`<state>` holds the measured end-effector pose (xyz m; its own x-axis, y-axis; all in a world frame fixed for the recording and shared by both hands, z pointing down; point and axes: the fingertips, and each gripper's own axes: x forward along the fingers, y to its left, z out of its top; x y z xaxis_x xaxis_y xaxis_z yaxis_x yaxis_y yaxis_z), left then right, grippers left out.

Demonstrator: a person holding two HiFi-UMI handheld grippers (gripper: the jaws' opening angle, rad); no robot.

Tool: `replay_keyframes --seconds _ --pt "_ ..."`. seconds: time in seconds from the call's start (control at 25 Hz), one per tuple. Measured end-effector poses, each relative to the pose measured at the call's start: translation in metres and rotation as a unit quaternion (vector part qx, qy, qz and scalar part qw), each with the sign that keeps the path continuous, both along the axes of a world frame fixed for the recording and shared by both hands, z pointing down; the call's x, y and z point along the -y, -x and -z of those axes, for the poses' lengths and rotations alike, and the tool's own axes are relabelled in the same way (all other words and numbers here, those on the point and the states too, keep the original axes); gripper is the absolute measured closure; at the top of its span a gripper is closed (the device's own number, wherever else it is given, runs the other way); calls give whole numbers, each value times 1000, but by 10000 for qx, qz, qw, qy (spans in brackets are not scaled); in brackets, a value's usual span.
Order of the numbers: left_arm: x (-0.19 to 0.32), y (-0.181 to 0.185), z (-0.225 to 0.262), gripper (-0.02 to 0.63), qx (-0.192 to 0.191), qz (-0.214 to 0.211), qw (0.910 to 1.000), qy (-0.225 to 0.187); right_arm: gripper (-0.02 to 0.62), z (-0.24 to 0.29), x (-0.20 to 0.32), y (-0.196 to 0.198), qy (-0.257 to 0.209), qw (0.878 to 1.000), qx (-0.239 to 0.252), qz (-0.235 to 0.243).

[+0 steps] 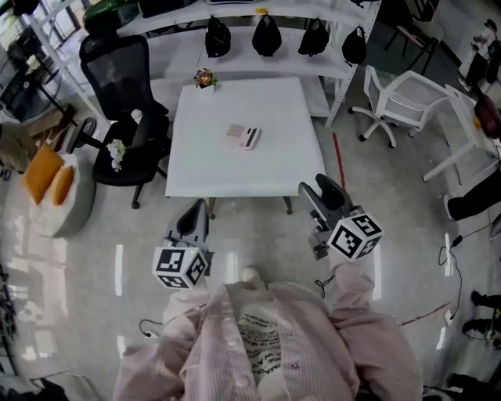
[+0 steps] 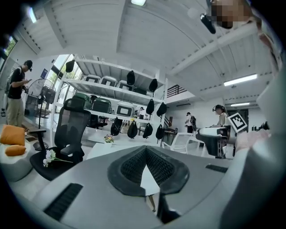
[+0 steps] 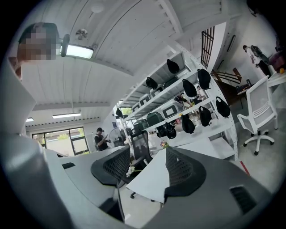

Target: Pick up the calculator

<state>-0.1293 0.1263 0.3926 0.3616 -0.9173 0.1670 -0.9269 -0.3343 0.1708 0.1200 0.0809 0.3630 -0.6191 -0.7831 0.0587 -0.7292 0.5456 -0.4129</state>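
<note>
calculator [image 1: 243, 137] sits mid-surface [image 1: 188, 176]; off the surface's near edge, left gripper [image 1: 196, 207] fingers tips-together on nothing, right gripper [image 1: 316, 186] fingers apart, empty.

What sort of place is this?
Most likely an open office or lab workspace: a white table holding a calculator, a black swivel office chair beside it, and white shelving behind.
</note>
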Motion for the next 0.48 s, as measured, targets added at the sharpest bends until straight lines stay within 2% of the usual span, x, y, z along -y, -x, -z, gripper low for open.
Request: replay_keyframes --seconds 0.48 --pt "40 13 -23 606 -71 -11 9997 218 371 -19 40 14 147 9999 59 3"
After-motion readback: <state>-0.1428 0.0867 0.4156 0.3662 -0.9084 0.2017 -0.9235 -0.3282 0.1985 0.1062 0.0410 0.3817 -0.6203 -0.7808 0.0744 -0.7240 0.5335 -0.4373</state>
